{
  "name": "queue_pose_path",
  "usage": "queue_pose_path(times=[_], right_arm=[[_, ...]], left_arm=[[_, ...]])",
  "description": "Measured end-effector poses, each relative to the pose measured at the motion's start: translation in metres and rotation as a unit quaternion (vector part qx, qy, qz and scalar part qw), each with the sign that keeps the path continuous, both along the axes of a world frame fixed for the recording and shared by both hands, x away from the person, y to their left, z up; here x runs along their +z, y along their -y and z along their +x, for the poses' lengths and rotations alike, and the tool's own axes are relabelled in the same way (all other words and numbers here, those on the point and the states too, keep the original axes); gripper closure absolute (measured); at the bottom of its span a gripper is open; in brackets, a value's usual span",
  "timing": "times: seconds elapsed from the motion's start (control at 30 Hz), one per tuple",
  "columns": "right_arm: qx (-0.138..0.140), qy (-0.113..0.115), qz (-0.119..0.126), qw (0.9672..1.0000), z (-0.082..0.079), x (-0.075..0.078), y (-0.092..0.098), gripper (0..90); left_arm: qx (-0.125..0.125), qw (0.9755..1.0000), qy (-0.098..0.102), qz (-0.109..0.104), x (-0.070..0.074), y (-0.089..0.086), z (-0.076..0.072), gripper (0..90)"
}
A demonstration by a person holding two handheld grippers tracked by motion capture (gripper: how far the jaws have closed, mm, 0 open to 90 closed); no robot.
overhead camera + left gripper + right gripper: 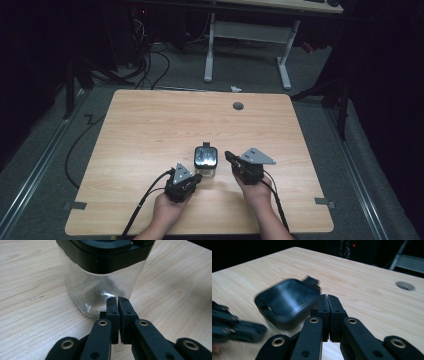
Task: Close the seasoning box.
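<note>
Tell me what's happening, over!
Left hand-held gripper shut, empty, tips near the jar. Right hand-held gripper shut, empty, beside its black lid. Lid on. Table around it bare.

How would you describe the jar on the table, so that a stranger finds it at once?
Look at the wooden table, on its near half, just ahead of the person's hands. Between the left gripper and the right gripper stands a small jar. It is clear, with a square black lid, and nothing else stands there.
</note>
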State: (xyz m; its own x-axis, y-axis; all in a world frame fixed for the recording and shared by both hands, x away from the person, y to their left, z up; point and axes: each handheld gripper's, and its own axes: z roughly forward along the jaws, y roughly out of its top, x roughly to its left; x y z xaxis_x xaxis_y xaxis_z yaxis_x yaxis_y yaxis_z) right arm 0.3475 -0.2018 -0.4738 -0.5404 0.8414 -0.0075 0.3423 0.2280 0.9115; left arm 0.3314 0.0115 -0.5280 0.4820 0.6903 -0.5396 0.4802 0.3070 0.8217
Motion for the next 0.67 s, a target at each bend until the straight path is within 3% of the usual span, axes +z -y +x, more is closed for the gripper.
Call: queue_pose_path(times=[0.1, 0.23, 0.4, 0.47, 0.53, 0.67], right_arm=[[-0.021, -0.008, -0.003, 0.9997, -0.007, -0.004, 0.023, 84.2], [-0.067, -0.028, -0.002, 0.9974, -0.017, -0.015, 0.056, 75.5], [-0.113, -0.054, 0.014, 0.9920, -0.040, -0.030, 0.094, 63.8], [-0.132, -0.058, 0.014, 0.9895, -0.051, -0.035, 0.105, 56.0], [-0.146, -0.063, 0.007, 0.9872, -0.060, -0.040, 0.113, 52.7], [-0.162, -0.068, 0.001, 0.9845, -0.063, -0.044, 0.121, 48.9]], left_arm=[[-0.004, 0.9993, 0.028, 0.026, 0.005, -0.016, -0.005, 83.0], [0.031, 0.9956, 0.058, 0.067, 0.008, -0.054, 0.005, 77.0], [0.090, 0.9902, 0.059, 0.089, 0.002, -0.107, 0.016, 62.6], [0.116, 0.9879, 0.056, 0.086, -0.002, -0.123, 0.016, 59.2], [0.130, 0.9888, 0.036, 0.064, -0.002, -0.132, 0.015, 59.0], [0.135, 0.9883, 0.043, 0.056, 0.002, -0.131, 0.013, 57.3]])
